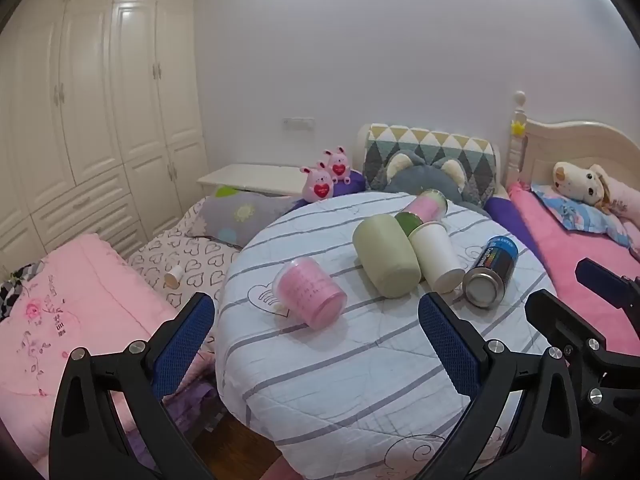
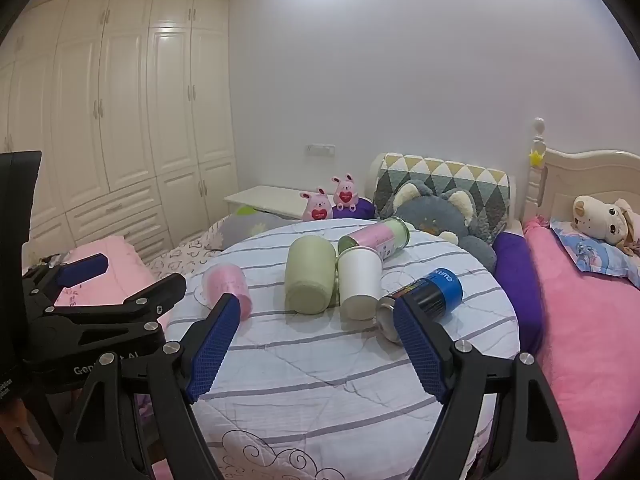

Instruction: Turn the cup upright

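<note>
White wardrobe doors (image 2: 132, 112) are filling the left wall of a bedroom, and a bed with a pink blanket (image 2: 580, 320) is running along the right, a plush dog (image 2: 600, 220) lying on its pillow. Between them a round table under a striped quilted cover (image 2: 320, 368) is taking up the middle, with a grey plush cat (image 2: 444, 212) and two pink bunny toys (image 2: 330, 200) sitting just beyond its far edge.

Five containers are lying on their sides on the cover. A pale green cup (image 2: 310, 276) is resting in the centre, touching a white paper cup (image 2: 360, 282) on its right. A blue spray can (image 2: 428, 296) is lying near the right edge, a pink-and-green tin (image 2: 378, 238) behind the white cup, and a pink translucent cup (image 1: 310, 294) off alone to the left, its mouth facing away from the grippers.

Both grippers are hovering short of the table, holding nothing. The left gripper (image 1: 316, 340) is spread wide and facing the pink cup; the right gripper (image 2: 316, 344) is likewise spread, facing the green and white cups.

Risks seem plain: every item is a cylinder on soft, uneven fabric, so a nudge is likely to send one rolling, possibly over the edge. The green and white cups are touching, so closing on one could knock the other. The thin paper cup may be crushing under a firm pinch, and any cup stood on the quilt may be tipping again.
</note>
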Demonstrator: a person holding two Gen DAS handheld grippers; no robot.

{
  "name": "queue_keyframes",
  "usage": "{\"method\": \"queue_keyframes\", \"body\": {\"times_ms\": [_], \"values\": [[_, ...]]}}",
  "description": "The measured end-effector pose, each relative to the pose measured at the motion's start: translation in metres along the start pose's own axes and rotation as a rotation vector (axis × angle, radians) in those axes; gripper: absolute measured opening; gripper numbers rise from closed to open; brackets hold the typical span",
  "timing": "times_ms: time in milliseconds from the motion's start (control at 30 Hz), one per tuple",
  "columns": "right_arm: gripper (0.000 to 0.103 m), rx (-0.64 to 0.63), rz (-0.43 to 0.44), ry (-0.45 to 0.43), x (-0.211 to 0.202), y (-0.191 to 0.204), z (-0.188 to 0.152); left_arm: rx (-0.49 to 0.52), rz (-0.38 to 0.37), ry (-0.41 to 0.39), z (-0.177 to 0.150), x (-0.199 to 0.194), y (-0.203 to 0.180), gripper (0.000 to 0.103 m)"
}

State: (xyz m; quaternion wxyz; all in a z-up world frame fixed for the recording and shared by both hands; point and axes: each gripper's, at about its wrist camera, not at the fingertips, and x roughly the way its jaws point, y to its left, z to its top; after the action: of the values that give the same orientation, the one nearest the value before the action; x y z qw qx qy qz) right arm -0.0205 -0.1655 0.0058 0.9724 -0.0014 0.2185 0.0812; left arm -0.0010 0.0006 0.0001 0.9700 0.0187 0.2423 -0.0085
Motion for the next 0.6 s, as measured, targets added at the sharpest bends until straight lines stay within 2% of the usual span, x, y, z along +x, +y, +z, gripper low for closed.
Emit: {"method": "queue_keyframes", "body": {"times_ms": [167,600], "values": [[0.08,0.0,0.0,-0.004,0.001,0.0,0.002,0.001,-0.003,0.006,-0.003,-0.002,0.002,0.103],[0.08,-0.005,0.0,0.031,0.016,0.001,0.005,-0.008,0.004,0.055,-0.002,0.026,0.01,0.103]]}}
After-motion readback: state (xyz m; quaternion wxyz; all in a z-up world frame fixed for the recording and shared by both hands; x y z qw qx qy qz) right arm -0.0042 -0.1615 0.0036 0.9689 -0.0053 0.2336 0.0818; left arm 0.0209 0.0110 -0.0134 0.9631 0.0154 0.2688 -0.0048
